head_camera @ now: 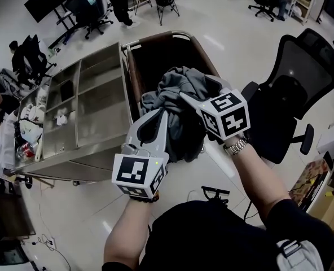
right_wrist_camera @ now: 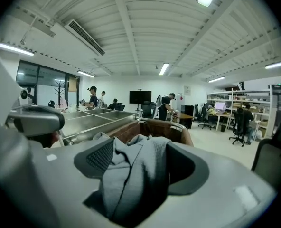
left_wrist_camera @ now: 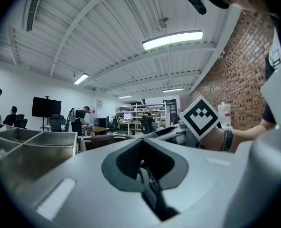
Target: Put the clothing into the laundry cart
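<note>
A bundle of grey clothing [head_camera: 178, 86] lies heaped over the near end of the brown laundry cart [head_camera: 155, 36], part of it hanging down the outside. My right gripper [head_camera: 184, 96] reaches into the bundle from the right. In the right gripper view its jaws [right_wrist_camera: 140, 156] stand apart, and the grey cloth [right_wrist_camera: 135, 175] drapes loosely between the pads, with the cart's rim [right_wrist_camera: 164, 125] just beyond. My left gripper [head_camera: 162, 114] points up at the bundle's lower left edge. In the left gripper view its jaws [left_wrist_camera: 143, 167] are drawn together, with no cloth showing past them.
A steel trolley with open compartments [head_camera: 82, 106] stands against the cart's left side. A black office chair [head_camera: 291, 95] is close on the right. A small black device [head_camera: 209, 193] lies on the floor by my body. People, desks and chairs fill the far room.
</note>
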### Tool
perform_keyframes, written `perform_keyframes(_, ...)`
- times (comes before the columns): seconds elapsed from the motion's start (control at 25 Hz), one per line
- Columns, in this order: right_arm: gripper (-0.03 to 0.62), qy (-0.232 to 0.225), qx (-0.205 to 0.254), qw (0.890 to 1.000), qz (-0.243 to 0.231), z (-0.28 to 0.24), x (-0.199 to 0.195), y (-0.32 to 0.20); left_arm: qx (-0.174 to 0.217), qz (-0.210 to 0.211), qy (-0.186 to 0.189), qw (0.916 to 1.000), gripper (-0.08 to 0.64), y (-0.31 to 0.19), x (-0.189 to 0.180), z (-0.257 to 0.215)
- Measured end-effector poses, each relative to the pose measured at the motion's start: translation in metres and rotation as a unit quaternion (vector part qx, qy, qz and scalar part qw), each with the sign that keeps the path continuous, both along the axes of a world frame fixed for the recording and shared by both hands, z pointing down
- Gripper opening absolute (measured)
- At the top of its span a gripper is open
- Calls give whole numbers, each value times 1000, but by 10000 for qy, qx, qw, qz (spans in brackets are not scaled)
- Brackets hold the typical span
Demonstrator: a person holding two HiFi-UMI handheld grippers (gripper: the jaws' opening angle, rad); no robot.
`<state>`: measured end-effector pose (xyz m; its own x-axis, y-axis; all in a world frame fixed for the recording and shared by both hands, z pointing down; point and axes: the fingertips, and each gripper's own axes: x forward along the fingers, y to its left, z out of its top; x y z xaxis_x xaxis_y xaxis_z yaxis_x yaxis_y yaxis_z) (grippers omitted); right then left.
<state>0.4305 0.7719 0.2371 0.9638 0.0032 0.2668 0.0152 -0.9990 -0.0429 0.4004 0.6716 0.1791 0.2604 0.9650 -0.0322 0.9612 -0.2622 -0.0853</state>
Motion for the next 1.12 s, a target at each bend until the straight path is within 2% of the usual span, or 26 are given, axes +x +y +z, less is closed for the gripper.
perform_keyframes(0.64,308,503,-214,9985,84,-44,-57,-29,-46,203,10,9998,2,-15,-42,-11)
perform_keyframes(1.12,200,745,-332,9963,260,-50,-92,-78,-92,408,-45,9991,2,-54,-66,-6)
